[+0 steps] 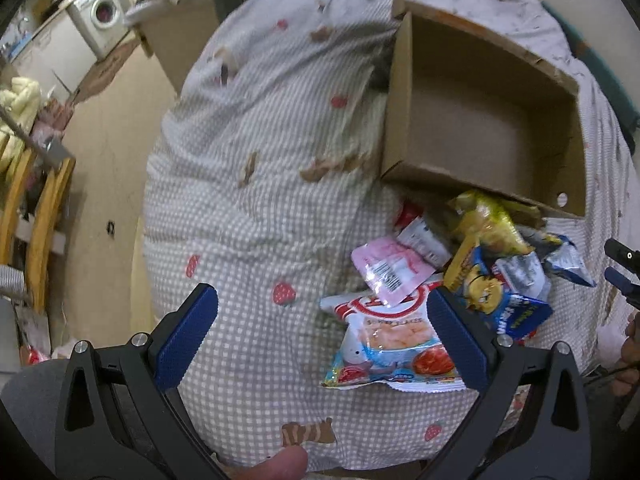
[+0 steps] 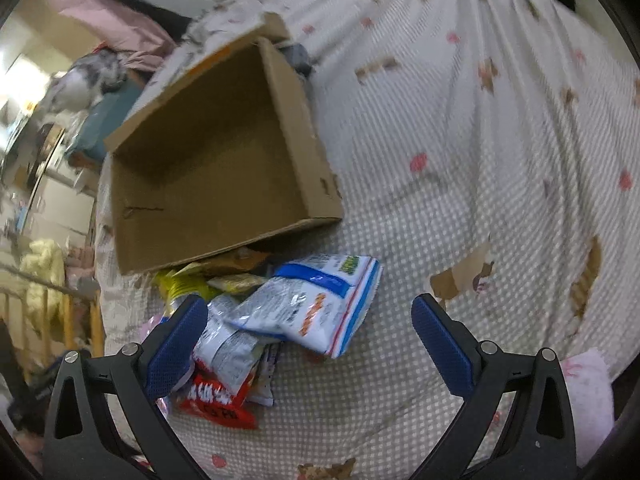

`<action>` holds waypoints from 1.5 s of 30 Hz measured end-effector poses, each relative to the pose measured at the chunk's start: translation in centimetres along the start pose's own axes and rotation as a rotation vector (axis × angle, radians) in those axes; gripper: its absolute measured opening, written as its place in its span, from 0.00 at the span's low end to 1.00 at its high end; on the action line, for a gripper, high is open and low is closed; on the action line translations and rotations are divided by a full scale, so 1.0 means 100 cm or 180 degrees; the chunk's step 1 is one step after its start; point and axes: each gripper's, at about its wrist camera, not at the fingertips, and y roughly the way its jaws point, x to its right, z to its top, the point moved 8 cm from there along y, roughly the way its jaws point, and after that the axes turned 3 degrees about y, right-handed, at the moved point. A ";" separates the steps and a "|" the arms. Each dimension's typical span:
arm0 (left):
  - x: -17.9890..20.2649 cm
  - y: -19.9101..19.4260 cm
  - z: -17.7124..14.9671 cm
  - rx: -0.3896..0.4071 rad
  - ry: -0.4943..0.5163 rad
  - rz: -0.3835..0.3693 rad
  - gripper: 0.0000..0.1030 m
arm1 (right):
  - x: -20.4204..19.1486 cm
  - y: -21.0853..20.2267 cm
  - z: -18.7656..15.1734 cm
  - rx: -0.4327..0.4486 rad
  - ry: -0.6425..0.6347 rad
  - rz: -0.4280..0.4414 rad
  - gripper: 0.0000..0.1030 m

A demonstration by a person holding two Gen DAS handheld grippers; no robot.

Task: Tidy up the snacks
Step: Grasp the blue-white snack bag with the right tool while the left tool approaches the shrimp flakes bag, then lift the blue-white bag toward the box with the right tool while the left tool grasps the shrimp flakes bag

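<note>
An empty cardboard box (image 1: pixel 480 120) lies on a checked cloth with strawberry prints (image 1: pixel 248 200); it also shows in the right wrist view (image 2: pixel 208 168). A pile of snack packets lies just in front of it: a strawberry-print packet (image 1: pixel 384 344), a pink packet (image 1: pixel 390 270), a yellow packet (image 1: pixel 486 220) and a blue packet (image 1: pixel 508 308). In the right wrist view a white-and-blue packet (image 2: pixel 316 304) and a red packet (image 2: pixel 216 398) lie in the pile. My left gripper (image 1: pixel 324 320) is open above the cloth, left of the pile. My right gripper (image 2: pixel 310 330) is open over the pile.
A washing machine (image 1: pixel 100 16) and wooden chair frames (image 1: pixel 36 216) stand on the floor to the left of the bed. A pink cloth (image 2: pixel 588 392) lies at the right edge of the right wrist view. The right gripper's tips (image 1: pixel 624 268) show at the left view's right edge.
</note>
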 end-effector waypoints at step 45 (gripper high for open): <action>0.063 0.101 -0.045 -0.0918 -0.0070 -0.0414 0.94 | -0.008 -0.021 -0.044 -0.0006 -0.0047 0.0761 0.19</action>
